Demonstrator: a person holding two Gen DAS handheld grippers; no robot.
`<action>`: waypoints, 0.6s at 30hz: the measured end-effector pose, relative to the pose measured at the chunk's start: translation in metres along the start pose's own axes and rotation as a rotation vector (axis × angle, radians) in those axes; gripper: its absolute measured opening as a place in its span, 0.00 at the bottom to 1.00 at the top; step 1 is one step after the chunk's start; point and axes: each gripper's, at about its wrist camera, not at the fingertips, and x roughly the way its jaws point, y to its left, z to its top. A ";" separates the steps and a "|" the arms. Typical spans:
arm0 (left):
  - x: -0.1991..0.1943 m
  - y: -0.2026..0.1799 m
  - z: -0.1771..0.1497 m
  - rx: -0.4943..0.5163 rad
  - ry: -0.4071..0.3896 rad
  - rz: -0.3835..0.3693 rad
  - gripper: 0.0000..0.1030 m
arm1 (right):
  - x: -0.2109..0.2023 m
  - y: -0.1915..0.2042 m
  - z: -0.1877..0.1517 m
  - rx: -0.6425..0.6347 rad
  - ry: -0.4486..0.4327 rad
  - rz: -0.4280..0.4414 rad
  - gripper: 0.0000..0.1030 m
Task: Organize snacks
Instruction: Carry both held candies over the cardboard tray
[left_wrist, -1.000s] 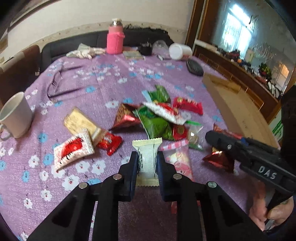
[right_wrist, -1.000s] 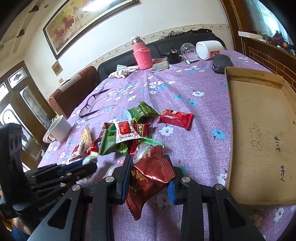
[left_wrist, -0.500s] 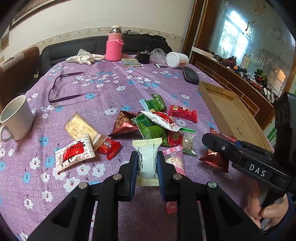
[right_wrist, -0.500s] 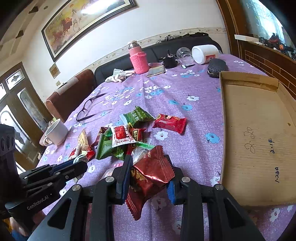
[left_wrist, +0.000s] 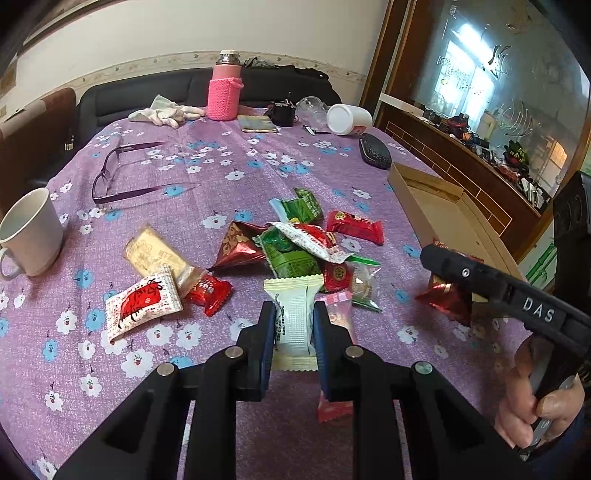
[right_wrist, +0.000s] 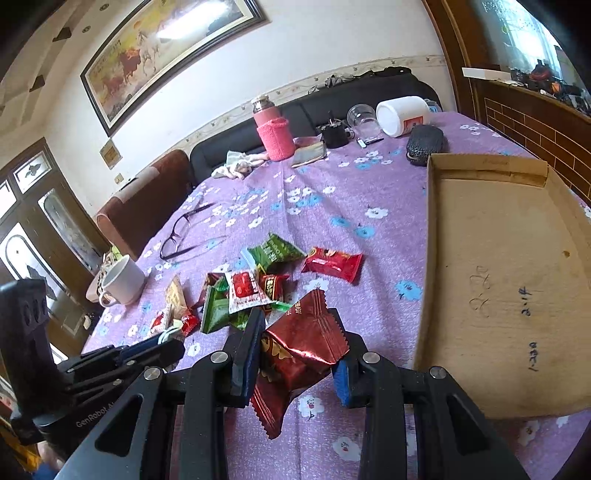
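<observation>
My left gripper (left_wrist: 294, 314) is shut on a pale green snack packet (left_wrist: 295, 317) and holds it above the purple flowered tablecloth (left_wrist: 229, 158). My right gripper (right_wrist: 299, 339) is shut on a dark red foil snack bag (right_wrist: 299, 354); it also shows in the left wrist view (left_wrist: 448, 299). A heap of red and green snack packets (left_wrist: 303, 243) lies mid-table. A pink packet (left_wrist: 338, 314) lies under my left gripper. An open cardboard box (right_wrist: 506, 280) sits at the right, just right of my right gripper.
A white mug (left_wrist: 31, 232) stands at the left, purple glasses (left_wrist: 125, 173) behind it. A pink bottle (left_wrist: 224, 92), white gloves (left_wrist: 162, 112), a white jar (left_wrist: 349, 120) and a black case (left_wrist: 375, 157) are at the far side. A sofa (right_wrist: 369, 96) lies beyond.
Both grippers have risen and pulled back a little with their packets still held; the view of the table has widened. The snack heap has not moved.
</observation>
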 end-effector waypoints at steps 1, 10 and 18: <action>0.000 -0.001 0.001 0.000 0.002 -0.001 0.19 | -0.001 -0.002 0.001 0.006 0.000 0.003 0.34; 0.003 -0.028 0.014 0.036 0.017 -0.013 0.19 | -0.016 -0.030 0.015 0.060 -0.017 0.011 0.34; 0.013 -0.075 0.043 0.100 -0.005 -0.053 0.19 | -0.031 -0.060 0.035 0.112 -0.068 -0.018 0.34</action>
